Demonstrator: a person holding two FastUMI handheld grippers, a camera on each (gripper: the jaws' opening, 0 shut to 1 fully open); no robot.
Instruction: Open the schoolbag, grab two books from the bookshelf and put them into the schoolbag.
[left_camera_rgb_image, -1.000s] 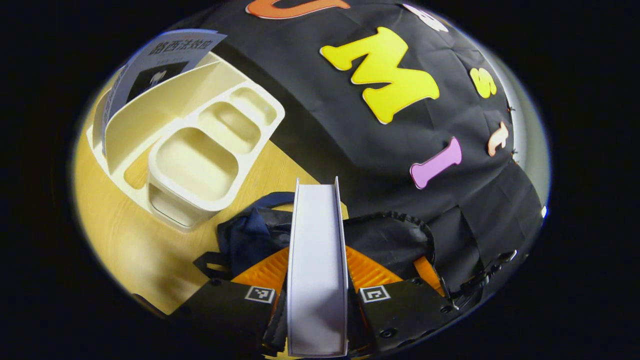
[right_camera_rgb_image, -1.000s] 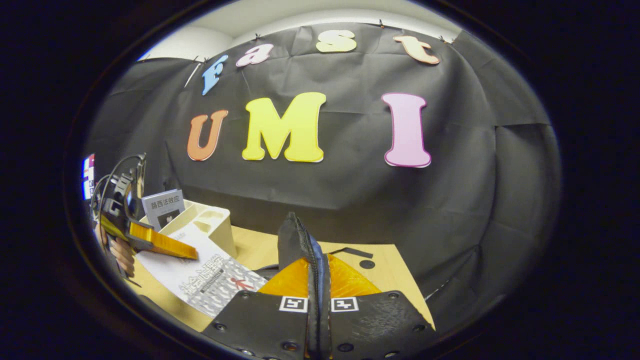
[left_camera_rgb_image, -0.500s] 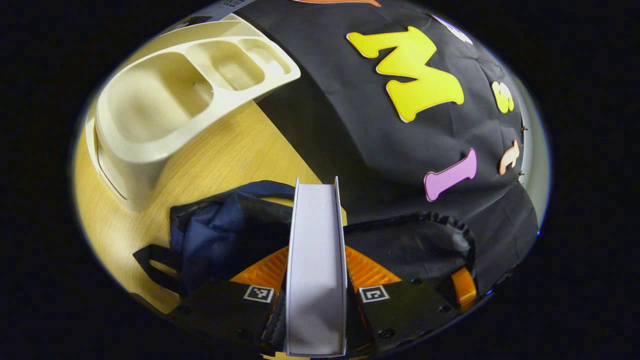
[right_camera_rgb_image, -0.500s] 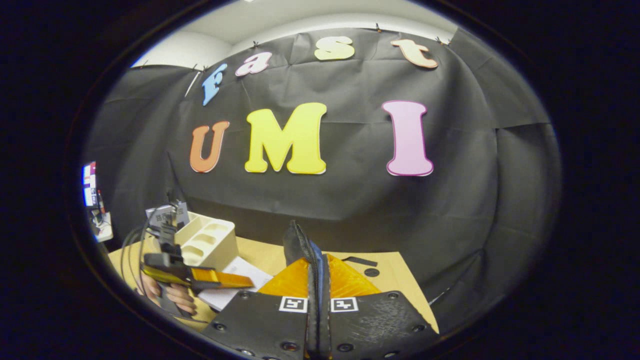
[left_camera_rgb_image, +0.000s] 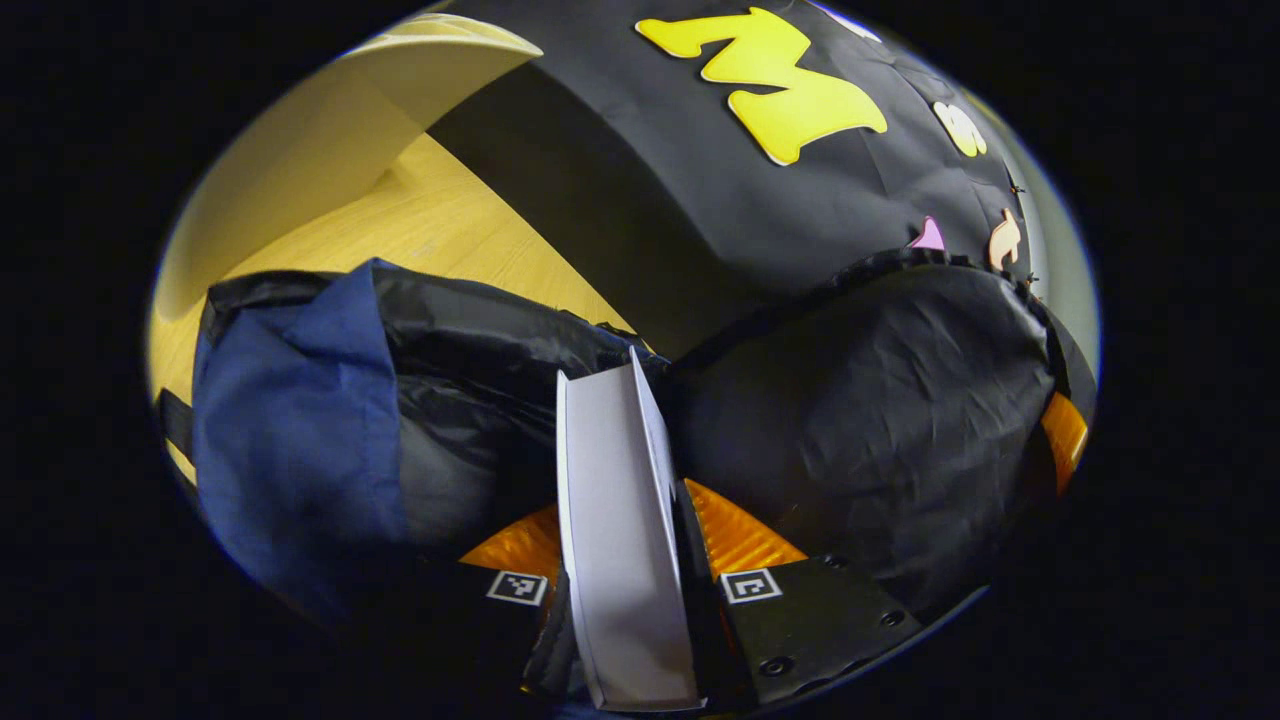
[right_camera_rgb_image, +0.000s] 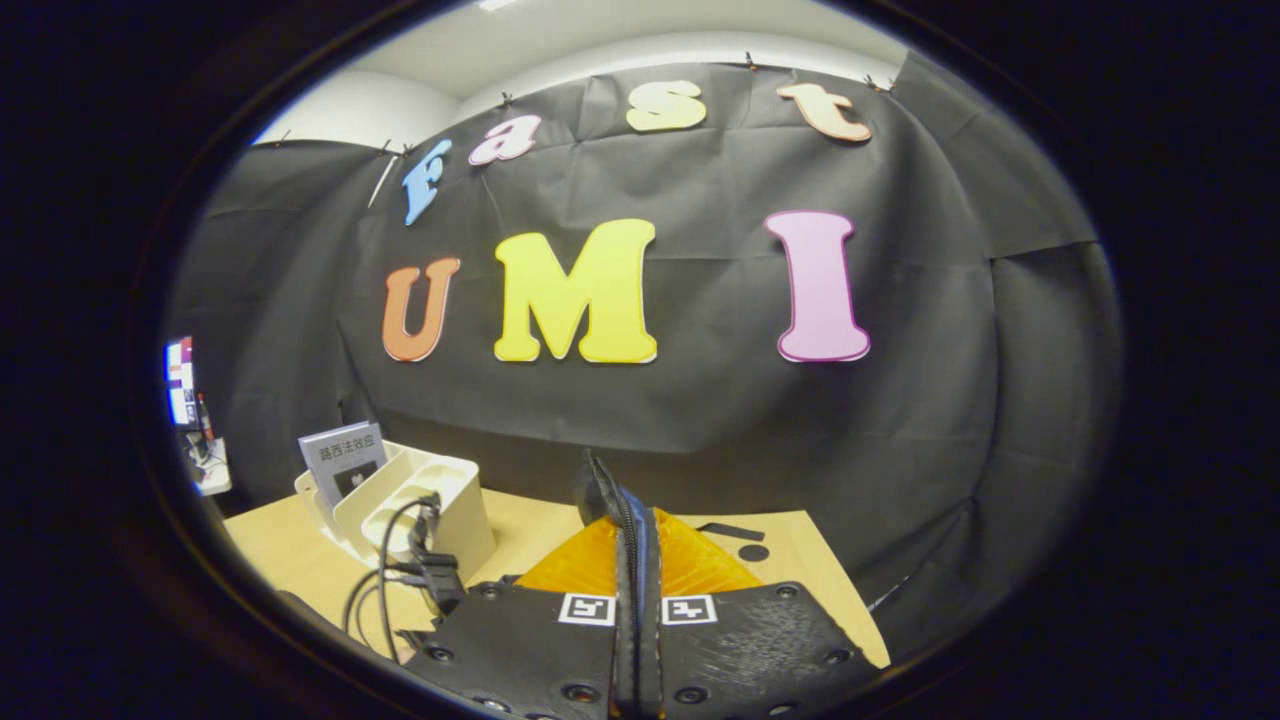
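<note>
On the far left of the left gripper view, the cream plastic bookshelf (left_camera_rgb_image: 330, 110) stood on the pale wooden table (left_camera_rgb_image: 440, 230). Just right of it gaped the dark blue and black fabric schoolbag (left_camera_rgb_image: 400, 400). At centre, the left gripper (left_camera_rgb_image: 630, 590) clamped a white-paged book (left_camera_rgb_image: 620, 530) edge-on, its far end at the bag's mouth. Rightward, the right gripper (right_camera_rgb_image: 638, 600) pinched the bag's zipper edge (right_camera_rgb_image: 625, 520), holding it up; a second grey-covered book (right_camera_rgb_image: 345, 460) waited in the shelf. Insertion seemed underway; pushing deeper, then releasing, should follow.

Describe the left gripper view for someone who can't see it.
The left gripper grips a white book edge-on, its far end at the open mouth of a dark schoolbag on a wooden table. A cream bookshelf stands behind.
</note>
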